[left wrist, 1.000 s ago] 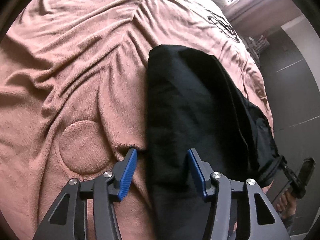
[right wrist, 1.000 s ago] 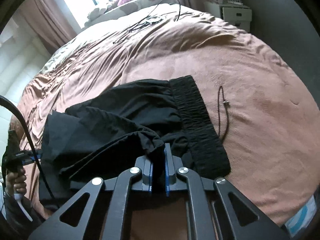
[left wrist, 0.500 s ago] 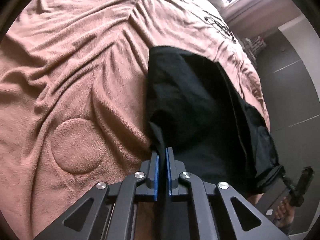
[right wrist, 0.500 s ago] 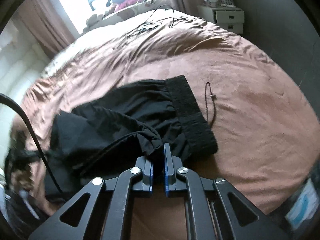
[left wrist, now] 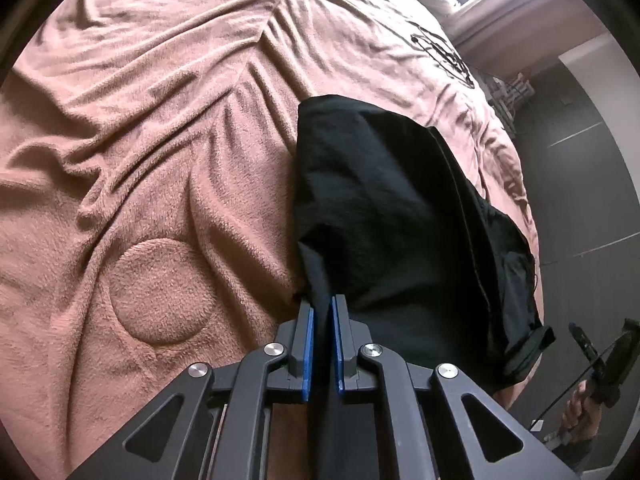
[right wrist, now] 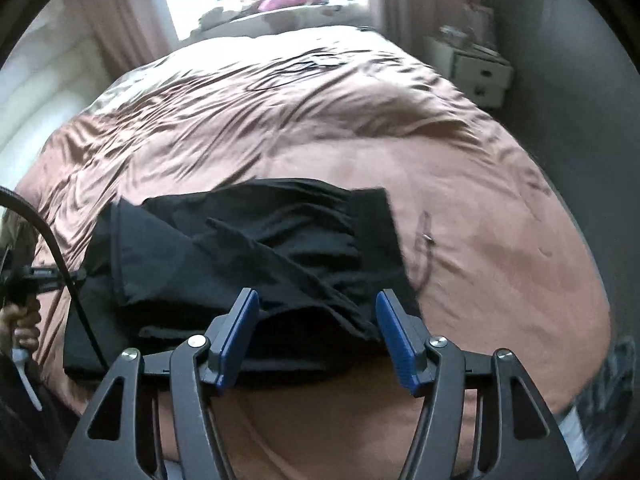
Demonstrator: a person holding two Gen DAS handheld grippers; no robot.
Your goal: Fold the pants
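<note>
Left gripper (left wrist: 321, 312) pinches an edge of the black pants (left wrist: 400, 216) on the pink blanket (left wrist: 140, 152); right gripper (right wrist: 316, 312) has just opened, nothing between its pads. One-sided pulling could drag the loose folded layers askew.

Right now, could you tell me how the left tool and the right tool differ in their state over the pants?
The left tool is shut, its blue pads pinching a fold at the edge of the black pants; the right tool stands open and grips nothing. The right tool's jaws have just been opening, with pants fabric lying below them but not pressed, while the left tool's pads press cloth. Both have blue pads and point down at the same pants on the pink blanket.
</note>
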